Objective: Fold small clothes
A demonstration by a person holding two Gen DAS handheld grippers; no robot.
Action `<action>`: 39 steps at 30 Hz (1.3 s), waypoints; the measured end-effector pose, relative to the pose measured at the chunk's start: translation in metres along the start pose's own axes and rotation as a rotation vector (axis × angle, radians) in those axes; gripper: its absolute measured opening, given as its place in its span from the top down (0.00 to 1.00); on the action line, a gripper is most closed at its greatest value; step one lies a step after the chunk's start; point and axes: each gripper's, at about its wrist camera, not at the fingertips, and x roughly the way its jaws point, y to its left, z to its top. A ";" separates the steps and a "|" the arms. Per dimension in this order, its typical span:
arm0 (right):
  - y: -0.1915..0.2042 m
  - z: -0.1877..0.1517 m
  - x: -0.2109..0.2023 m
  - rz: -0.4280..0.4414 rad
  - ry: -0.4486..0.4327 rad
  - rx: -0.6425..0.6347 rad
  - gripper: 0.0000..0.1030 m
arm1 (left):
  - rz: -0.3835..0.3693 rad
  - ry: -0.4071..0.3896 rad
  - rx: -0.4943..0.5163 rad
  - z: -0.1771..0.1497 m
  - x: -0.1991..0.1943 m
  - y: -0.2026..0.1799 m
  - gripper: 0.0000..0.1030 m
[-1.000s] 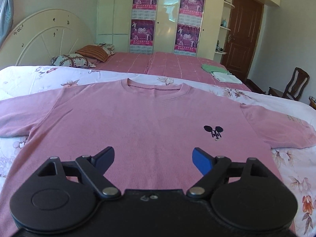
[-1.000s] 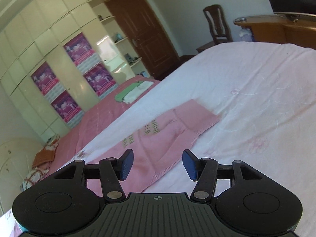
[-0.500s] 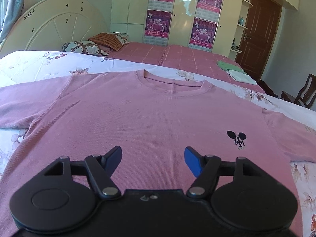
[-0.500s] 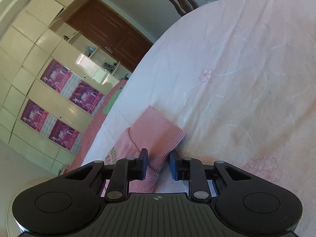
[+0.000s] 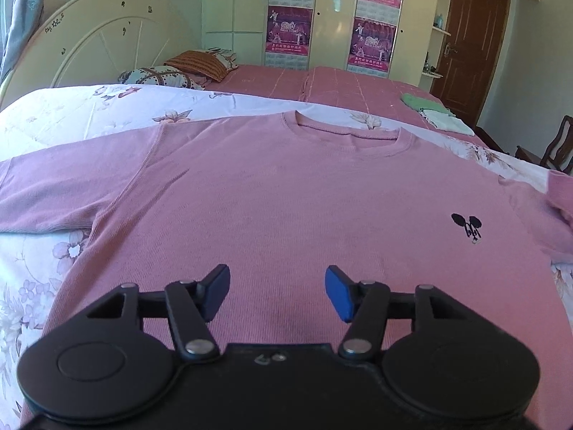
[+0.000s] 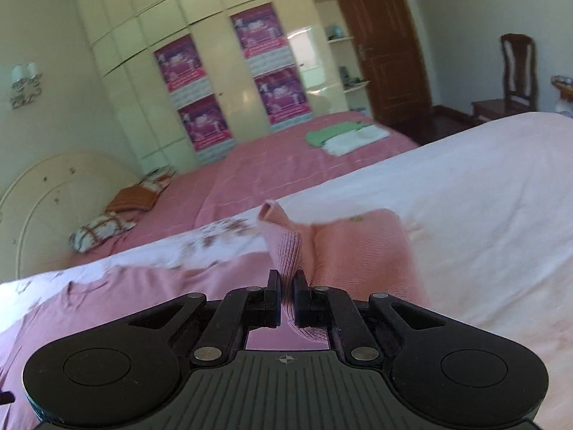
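Observation:
A pink T-shirt [image 5: 286, 208] with a small black mouse print [image 5: 470, 227] lies flat, front up, on a floral bedspread [image 5: 89, 114]. My left gripper [image 5: 277, 295] hovers over the shirt's lower front; its jaws are closing with no cloth pinched between them. In the right wrist view my right gripper [image 6: 286, 297] is shut on the shirt's sleeve [image 6: 283, 243], which stands lifted and folded over toward the shirt's body [image 6: 143, 294]. In the left wrist view that lifted sleeve [image 5: 560, 190] shows at the right edge.
A second bed with a pink cover [image 5: 340, 82] lies beyond, bearing pillows [image 5: 161, 75] and folded green and white cloths [image 5: 429, 111]. A wardrobe with posters [image 5: 333, 18], a brown door [image 5: 469, 43] and a wooden chair [image 6: 515, 71] line the room.
My right gripper closed on the sleeve's end, lifted it and swung it toward the shirt's body. My left gripper drifted left across the shirt while its jaws narrowed.

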 end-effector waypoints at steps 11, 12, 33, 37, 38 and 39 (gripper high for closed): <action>0.202 -0.084 0.043 0.266 0.172 -0.135 0.95 | -0.124 0.020 -0.062 0.011 0.004 0.060 0.45; 0.217 -0.093 0.048 0.278 0.187 -0.149 0.95 | -0.134 0.021 -0.069 0.012 0.005 0.065 0.45; 0.070 -0.077 0.006 0.020 0.040 0.414 0.55 | -0.549 0.113 -0.117 0.058 0.119 -0.035 0.94; 0.039 -0.073 -0.002 0.057 0.017 0.555 0.55 | -0.516 -0.067 -0.080 0.074 0.080 -0.017 0.94; 0.032 -0.073 -0.002 0.071 0.013 0.593 0.55 | -0.493 -0.097 -0.067 0.076 0.072 -0.009 0.94; 0.025 -0.072 -0.003 0.087 0.012 0.629 0.55 | -0.467 -0.113 -0.056 0.077 0.068 -0.001 0.94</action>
